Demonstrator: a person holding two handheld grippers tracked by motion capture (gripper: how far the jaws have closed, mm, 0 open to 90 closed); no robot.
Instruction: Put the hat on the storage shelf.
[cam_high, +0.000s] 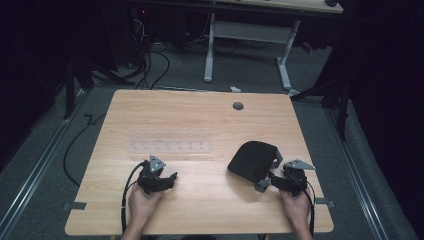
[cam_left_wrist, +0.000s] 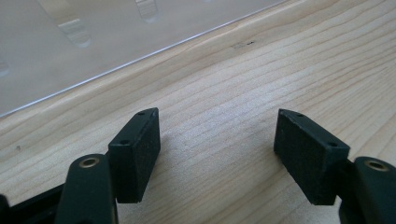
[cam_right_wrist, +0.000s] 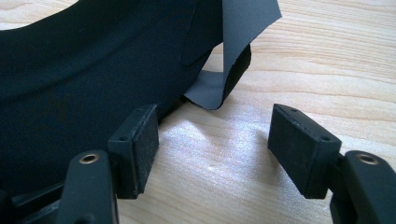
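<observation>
The black thing (cam_high: 254, 160) on the right side of the wooden surface (cam_high: 200, 210) is hard to name. It looks like soft dark cloth, rounded like a cap, with a grey flap (cam_right_wrist: 243, 28) hanging at one end. In the right gripper view its top and left side are cut off by the edge of the picture, so its whole shape cannot be seen.

The right hand-held gripper (cam_right_wrist: 212, 140) has its jaws wide apart. The left jaw sits right at the edge of the cloth, and I cannot tell if it touches. Only bare wood lies between the jaws.

The left hand-held gripper (cam_left_wrist: 217, 144) is also wide apart over bare wood, holding nothing. Its pads (cam_left_wrist: 144, 149) look flat, black and a bit rough.

Just ahead of it lies a clear plastic tray (cam_high: 170, 141). It is see-through and pale, so it is hard to make out from above. Small bumps show inside it, blurry up close.

The wood is light, with thin wavy lines.
</observation>
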